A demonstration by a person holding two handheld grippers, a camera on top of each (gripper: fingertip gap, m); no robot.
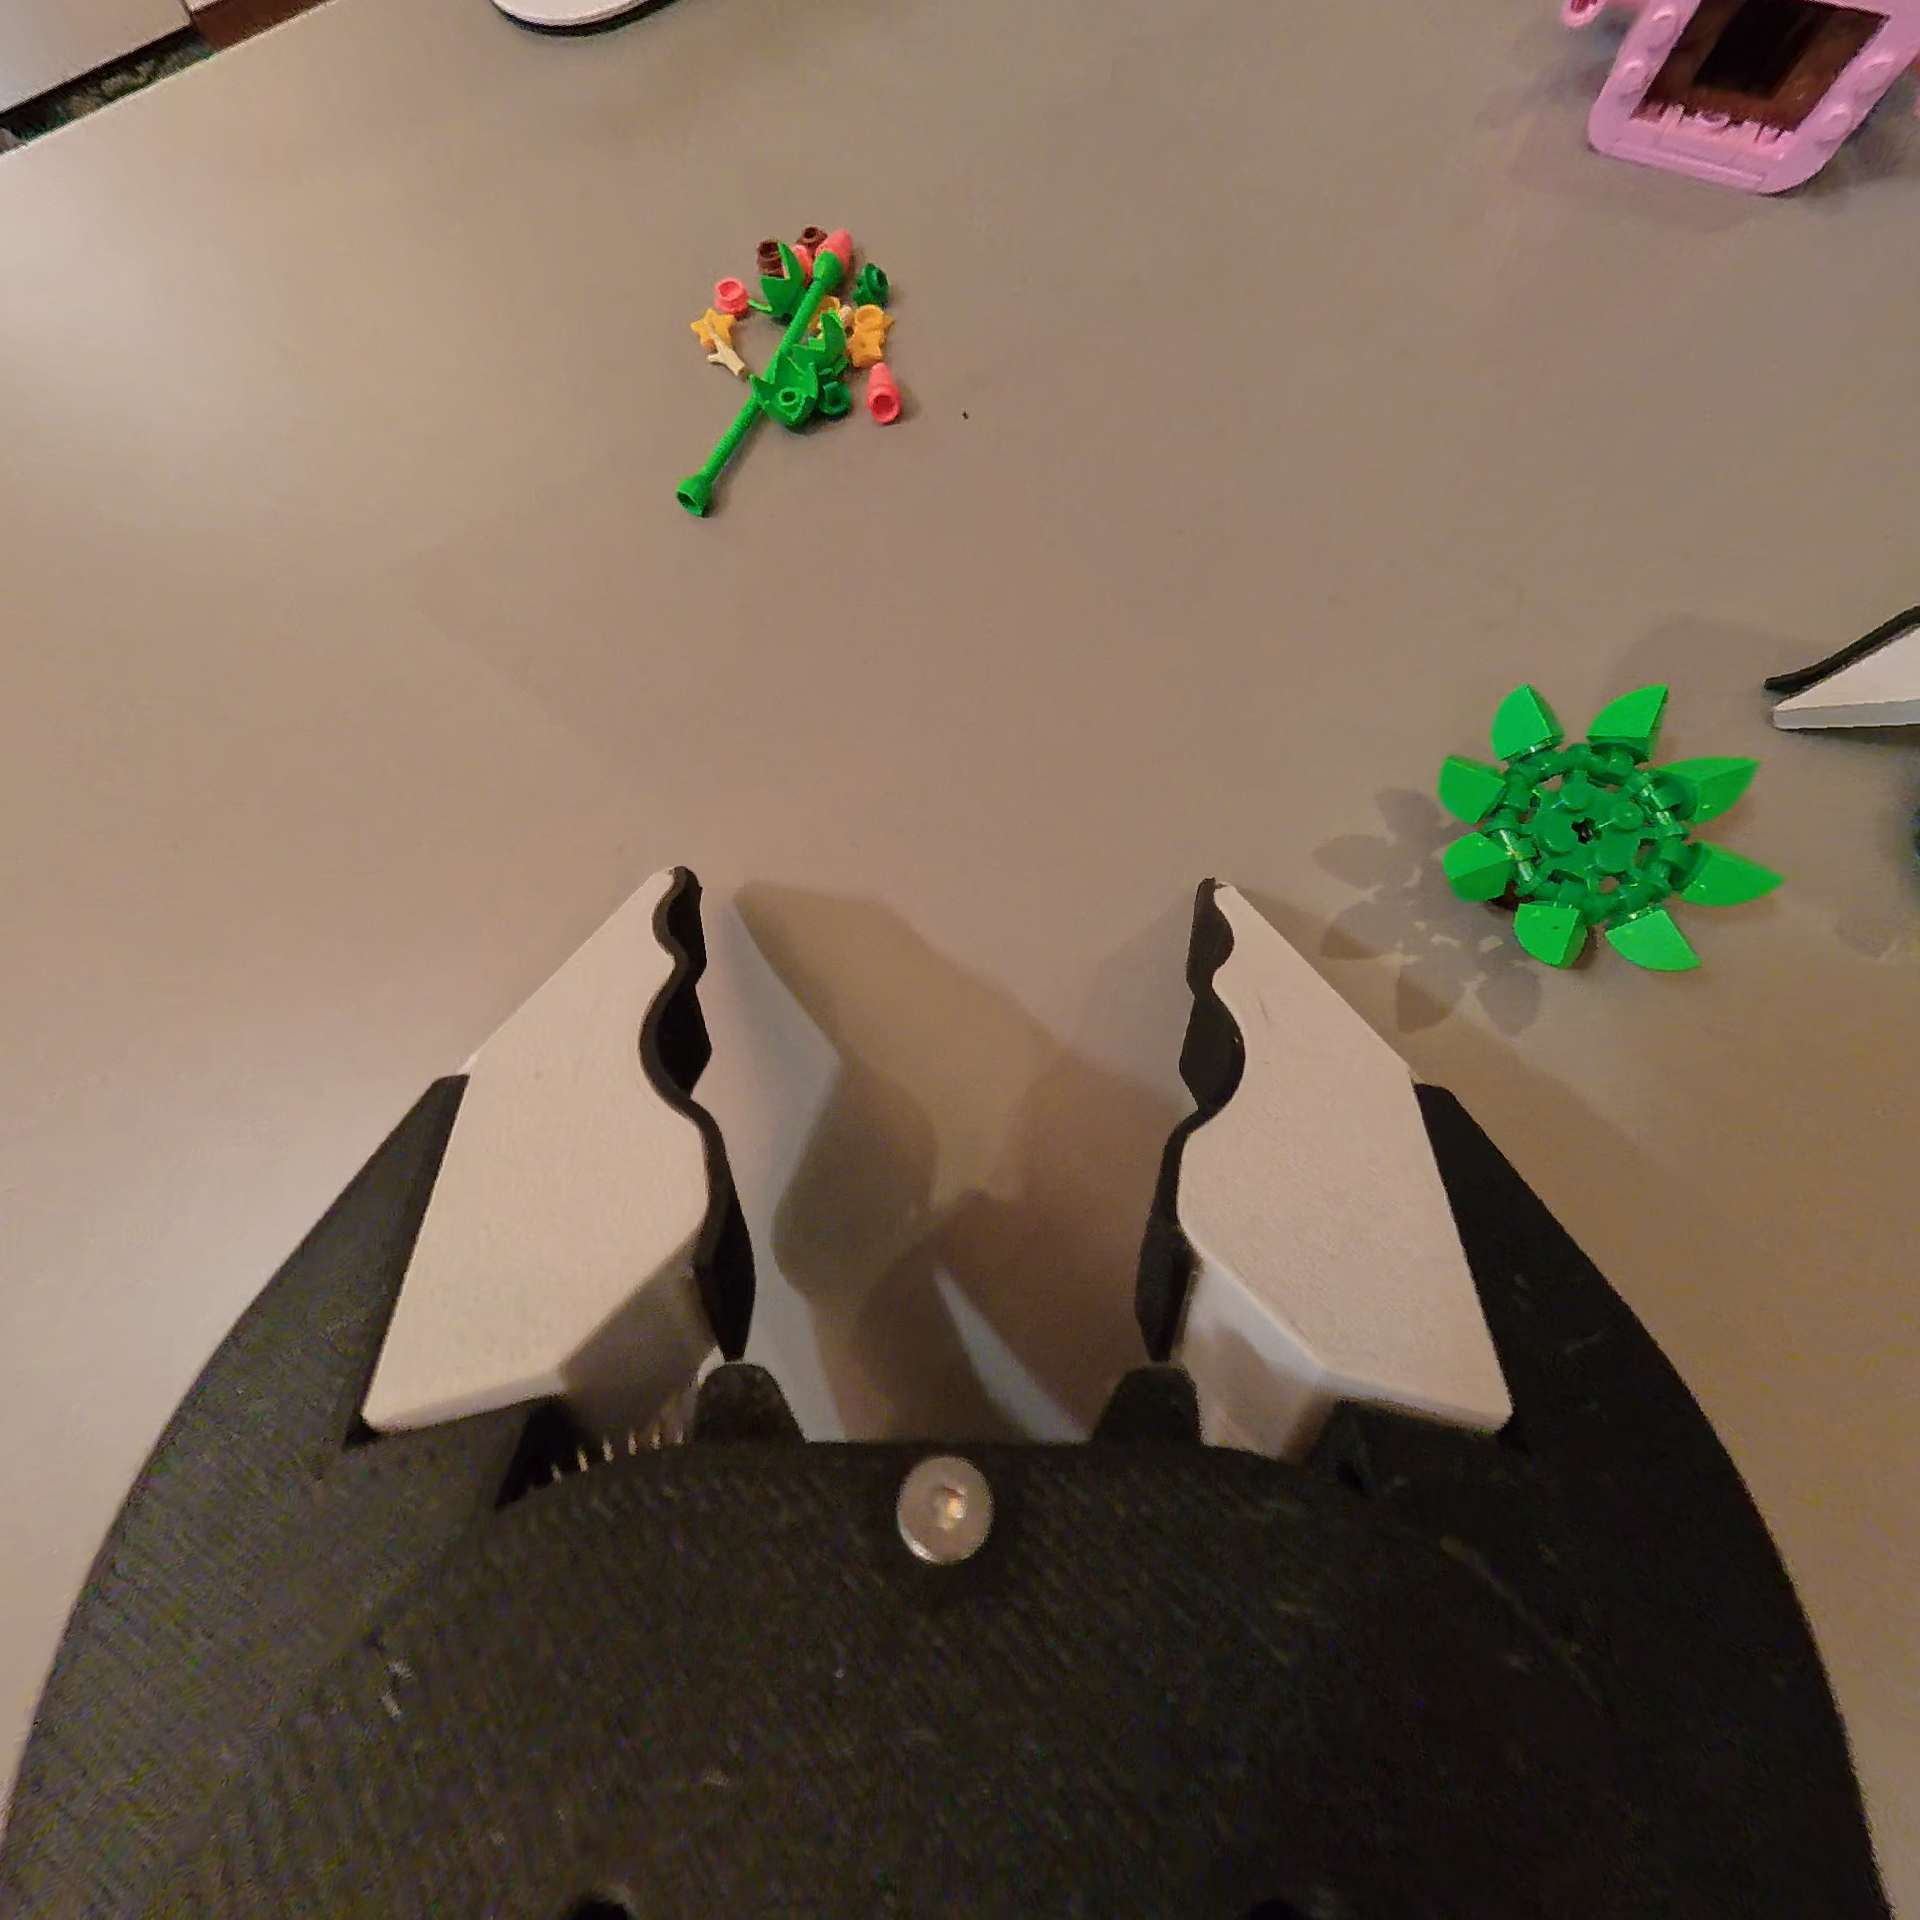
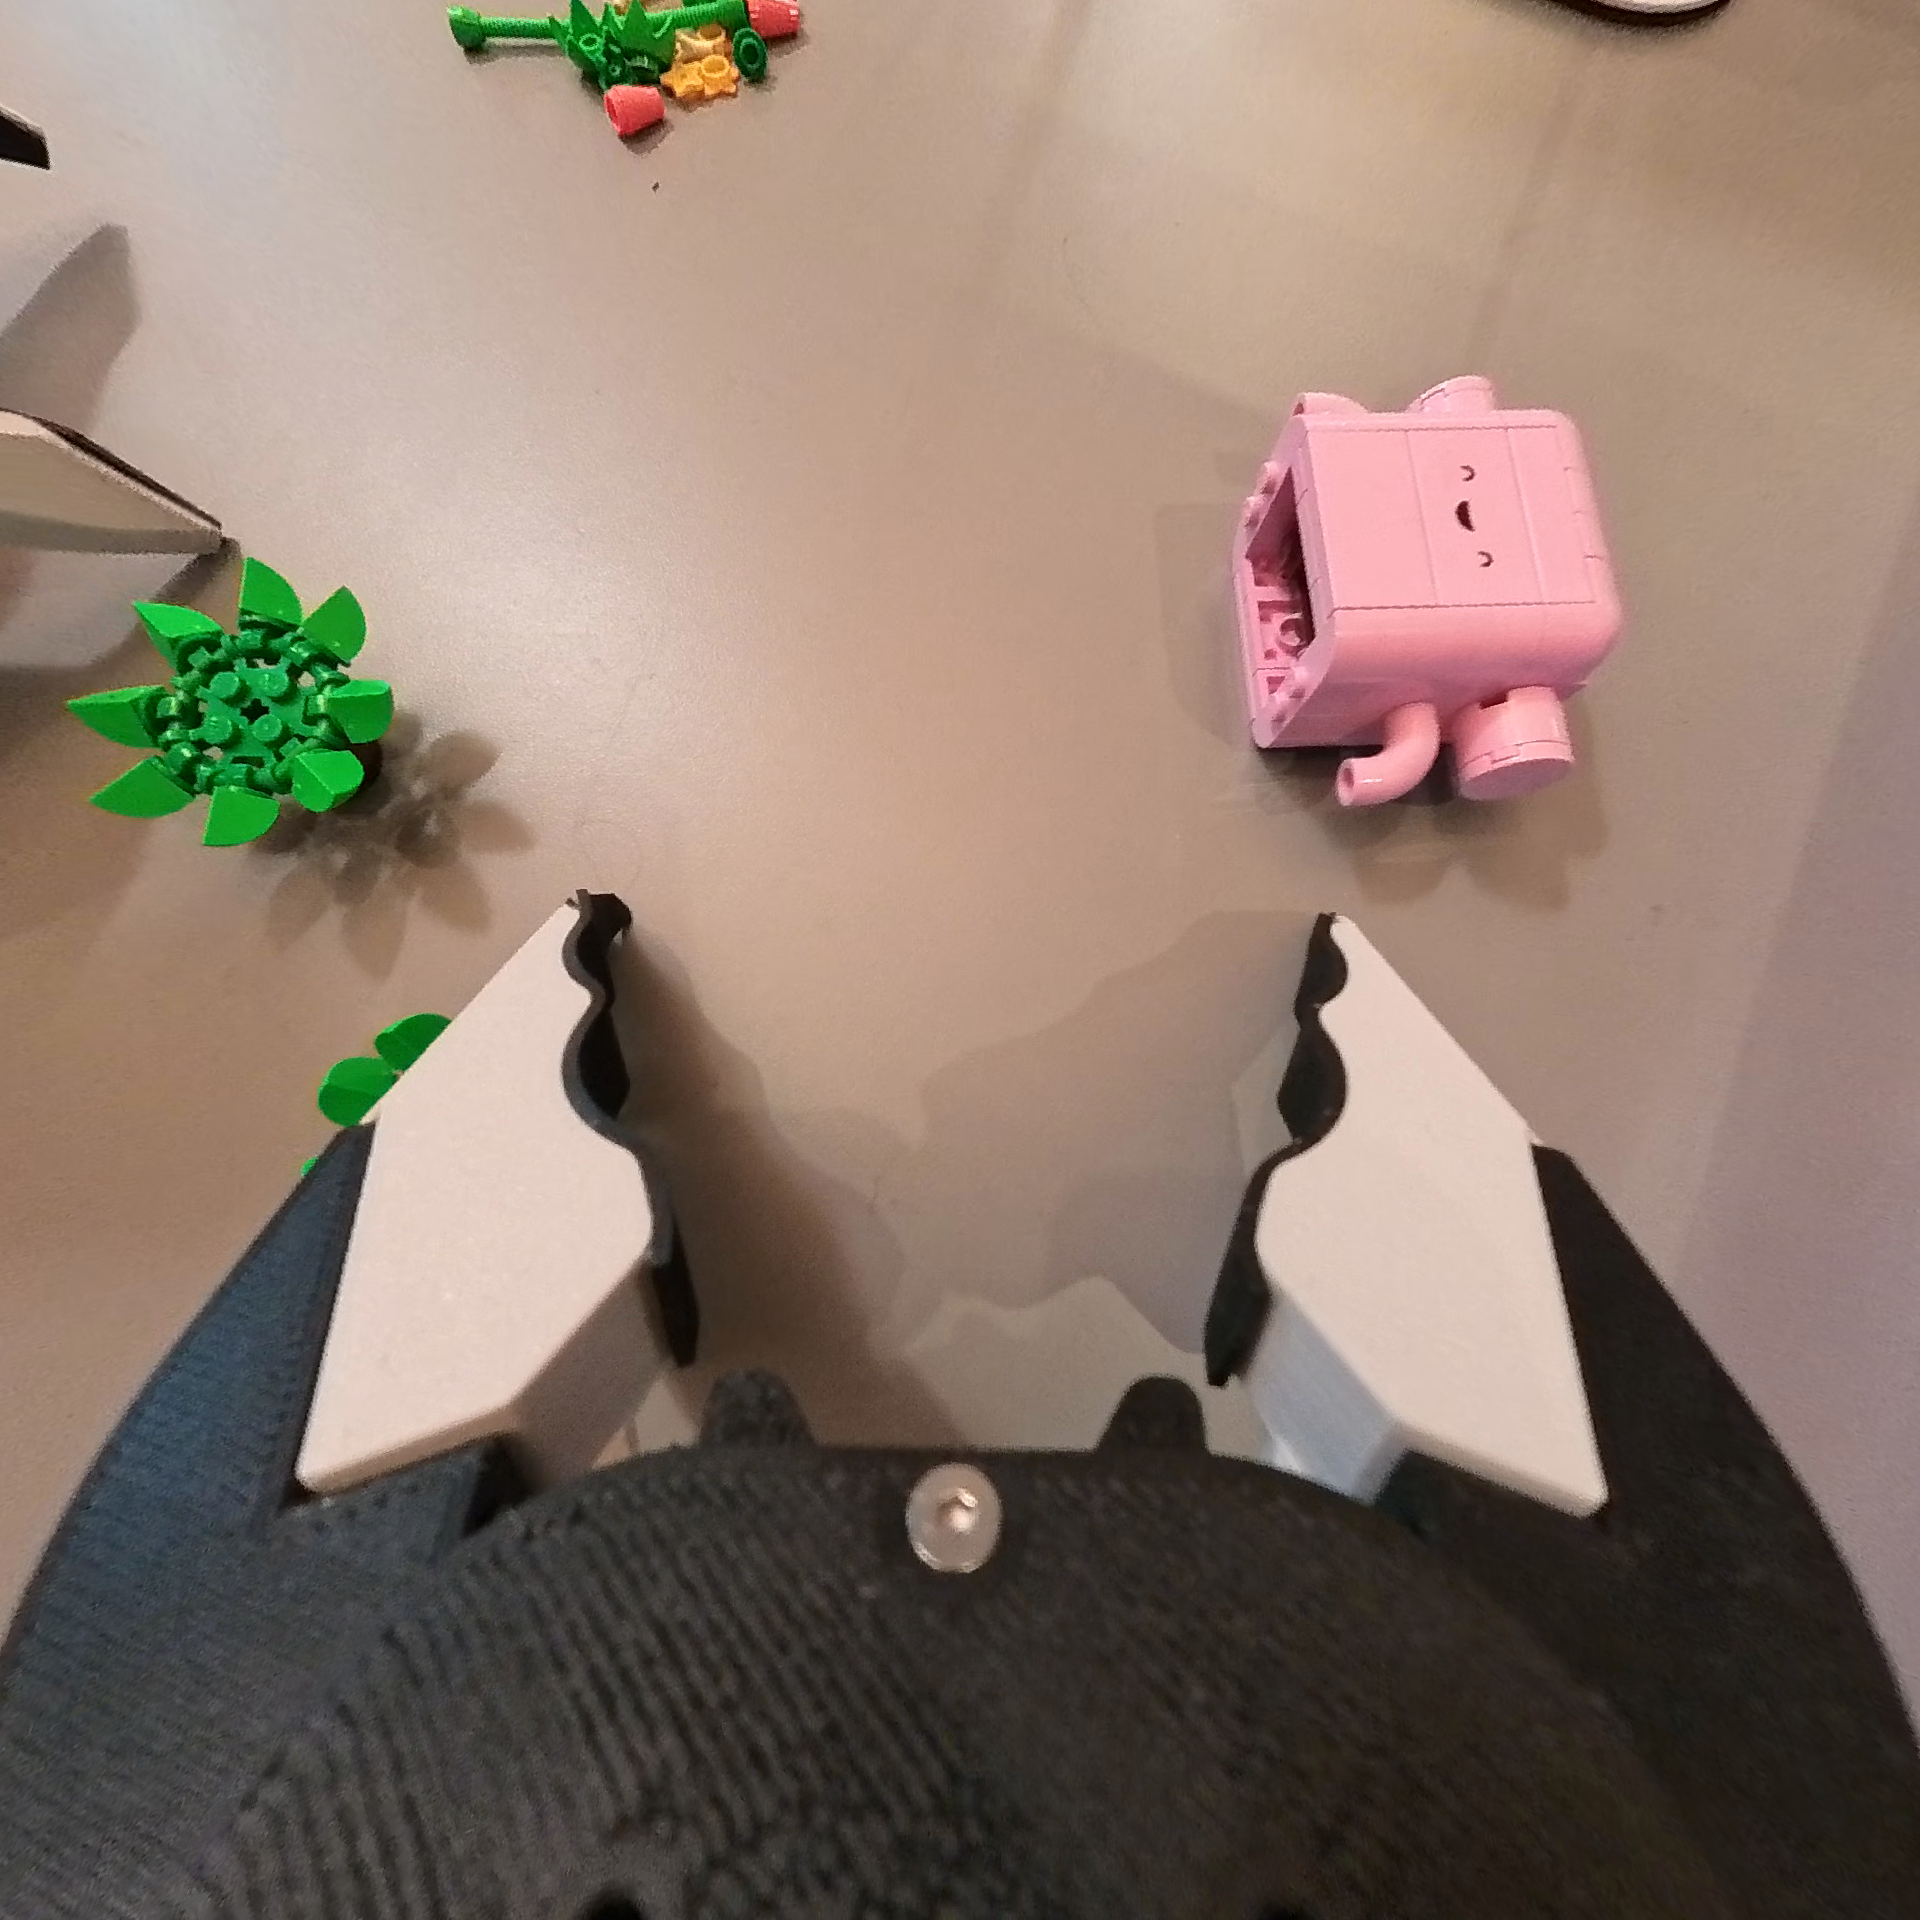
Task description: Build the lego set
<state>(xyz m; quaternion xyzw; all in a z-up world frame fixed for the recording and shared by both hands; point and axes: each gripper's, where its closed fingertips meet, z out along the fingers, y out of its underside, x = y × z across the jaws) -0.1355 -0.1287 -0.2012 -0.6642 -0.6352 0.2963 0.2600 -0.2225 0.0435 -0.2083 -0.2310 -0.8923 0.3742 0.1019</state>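
Grey table [image 2: 935, 520] lies bare between one pink pot [image 2: 1434, 592], one leaf ring [image 2: 244, 717] and one loose pile [image 1: 800, 332]; left gripper [image 1: 945, 883] and right gripper [image 2: 966, 914] both gape, empty.

Your bench [image 1: 312, 675] is a plain grey-brown surface with a matte top. At its far edge you have a white rounded object with a dark rim [image 1: 571, 12], cut off by the frame; its kind cannot be told. One small dark speck [image 1: 966, 414] lies on the bare top toward the far side. Beyond the far left corner you will note a pale panel [image 1: 73, 42] and a strip of dark patterned floor [image 1: 114, 88].
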